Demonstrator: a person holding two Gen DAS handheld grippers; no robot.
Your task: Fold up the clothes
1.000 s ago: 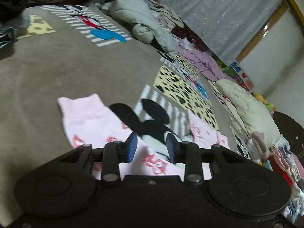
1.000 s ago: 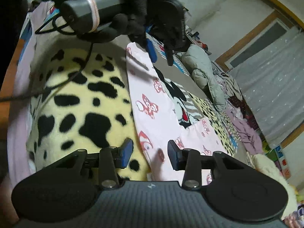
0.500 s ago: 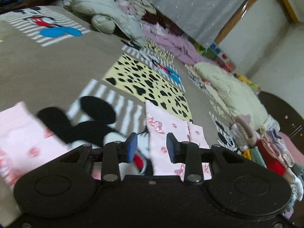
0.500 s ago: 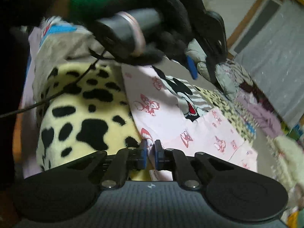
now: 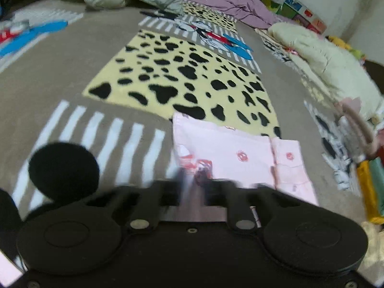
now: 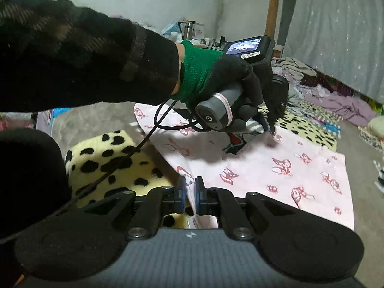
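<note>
Your right gripper (image 6: pixel 189 194) pinched the near edge of the pink garment (image 6: pixel 276 168), which lay spread on the patterned blanket (image 5: pixel 72 76). Your left gripper (image 5: pixel 193 187) touched the garment, too blurred to tell its jaws.

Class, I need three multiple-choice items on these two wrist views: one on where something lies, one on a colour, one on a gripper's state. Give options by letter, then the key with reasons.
1. Where does the pink garment lie?
A. hung on the curtain
B. spread on the patterned blanket
C. inside a box

2. What colour is the glove cuff at the person's wrist?
A. green
B. yellow
C. white

3. How do the right hand-held gripper jaws stand?
A. wide open
B. closed on pink fabric
C. gripping a cable

Key: B, its flat outline covers the blanket; A, a green knit band shows above the black glove; B, cloth sits pinched between the blue pads.
</note>
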